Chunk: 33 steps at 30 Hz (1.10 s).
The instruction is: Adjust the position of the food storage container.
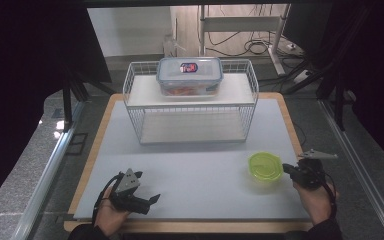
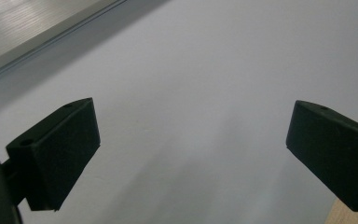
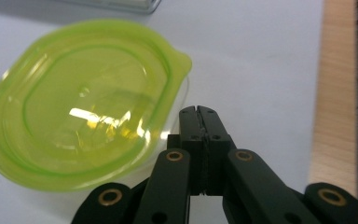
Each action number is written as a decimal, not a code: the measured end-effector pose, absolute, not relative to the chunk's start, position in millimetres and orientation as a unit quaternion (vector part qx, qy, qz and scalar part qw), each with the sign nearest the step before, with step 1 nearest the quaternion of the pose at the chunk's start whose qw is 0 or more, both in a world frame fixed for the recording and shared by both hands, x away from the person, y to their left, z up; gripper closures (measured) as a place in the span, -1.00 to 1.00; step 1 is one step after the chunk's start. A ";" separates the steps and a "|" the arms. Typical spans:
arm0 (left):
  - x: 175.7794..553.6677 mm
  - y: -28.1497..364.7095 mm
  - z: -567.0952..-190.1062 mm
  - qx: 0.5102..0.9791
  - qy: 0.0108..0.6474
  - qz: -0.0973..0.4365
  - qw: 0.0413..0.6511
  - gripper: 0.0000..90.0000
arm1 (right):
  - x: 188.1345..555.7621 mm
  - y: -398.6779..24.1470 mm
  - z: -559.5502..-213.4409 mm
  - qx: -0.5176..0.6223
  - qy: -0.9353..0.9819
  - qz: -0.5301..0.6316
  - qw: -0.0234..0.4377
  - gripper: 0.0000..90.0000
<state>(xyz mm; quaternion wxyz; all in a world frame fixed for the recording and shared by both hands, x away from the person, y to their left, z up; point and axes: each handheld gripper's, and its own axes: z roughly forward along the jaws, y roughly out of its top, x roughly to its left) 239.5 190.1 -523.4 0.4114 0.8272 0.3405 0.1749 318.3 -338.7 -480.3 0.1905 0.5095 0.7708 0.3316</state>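
Green lidded container [image 3: 81, 126] sits just left of the right gripper [image 3: 199, 109], whose jaws are pressed together, empty; high view adds a wire rack [image 1: 190, 107] beyond it.

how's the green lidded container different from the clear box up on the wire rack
The green lidded container is round and small; the clear box is rectangular and larger. The green one sits on the white table mat beside the right tool; the clear box rests on the top shelf of the wire rack, far from both tools. The green lid is translucent lime; the clear box's lid carries a red and blue label. Both are closed plastic containers.
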 end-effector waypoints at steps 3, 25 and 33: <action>239.6 189.9 -523.4 0.828 0.340 0.175 0.411 -0.94 | 319.3 -331.0 -486.3 0.502 0.784 0.320 0.176 1.00; 240.3 188.9 -525.0 0.831 0.340 0.172 0.406 -0.93 | 338.3 -308.0 -507.7 0.485 0.807 0.317 0.119 0.98; 240.5 188.7 -525.4 0.831 0.340 0.171 0.405 -0.93 | 337.2 -292.0 -507.9 0.468 0.816 0.322 0.104 0.98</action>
